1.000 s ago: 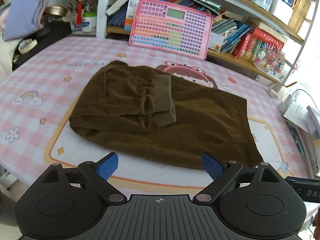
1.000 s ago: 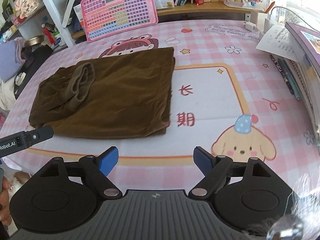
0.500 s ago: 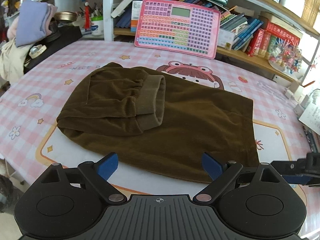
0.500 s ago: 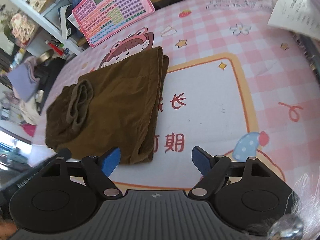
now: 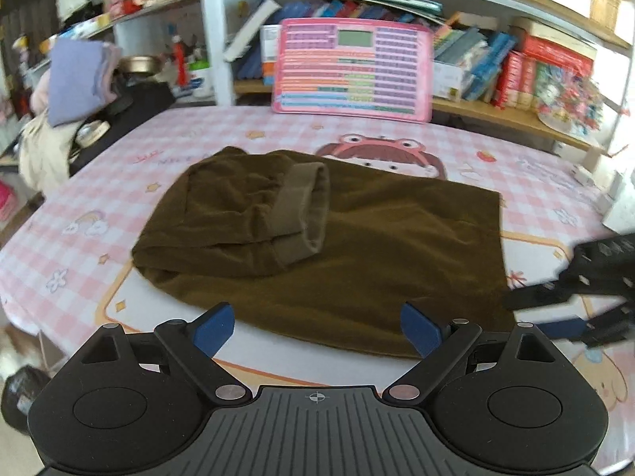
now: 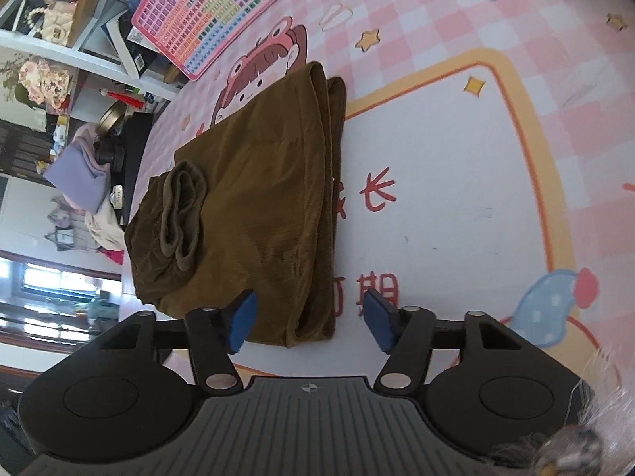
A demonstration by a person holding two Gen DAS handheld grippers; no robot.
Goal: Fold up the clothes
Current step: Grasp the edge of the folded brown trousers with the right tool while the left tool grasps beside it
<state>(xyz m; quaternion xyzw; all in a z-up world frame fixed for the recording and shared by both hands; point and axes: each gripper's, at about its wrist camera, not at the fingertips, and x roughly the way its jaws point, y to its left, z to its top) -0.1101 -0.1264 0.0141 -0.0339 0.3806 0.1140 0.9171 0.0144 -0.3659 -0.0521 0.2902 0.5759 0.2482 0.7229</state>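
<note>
A brown folded garment [image 5: 357, 246] lies on the pink checked tablecloth [image 5: 59, 246], with a ribbed cuff [image 5: 305, 206] lying on top of its left part. My left gripper [image 5: 317, 327] is open, just above the garment's near edge, holding nothing. In the right wrist view the garment [image 6: 258, 206] runs away from me, with layered fold edges on its right side. My right gripper [image 6: 309, 317] is closing around the near right corner, which lies between the blue pads [image 6: 242, 317]. The pads do not press on it. The right gripper [image 5: 575, 297] shows blurred in the left wrist view.
A pink toy keyboard board [image 5: 353, 71] leans against bookshelves [image 5: 516, 67] behind the table. A heap of clothes with a purple piece [image 5: 75, 79] and a metal bowl [image 5: 141, 65] sit at the far left. White boxes [image 5: 619, 206] stand at the right edge.
My right gripper rolled, dropped towards the garment's near right corner and narrowed its jaws around it. My left gripper drifted sideways along the near edge, still open.
</note>
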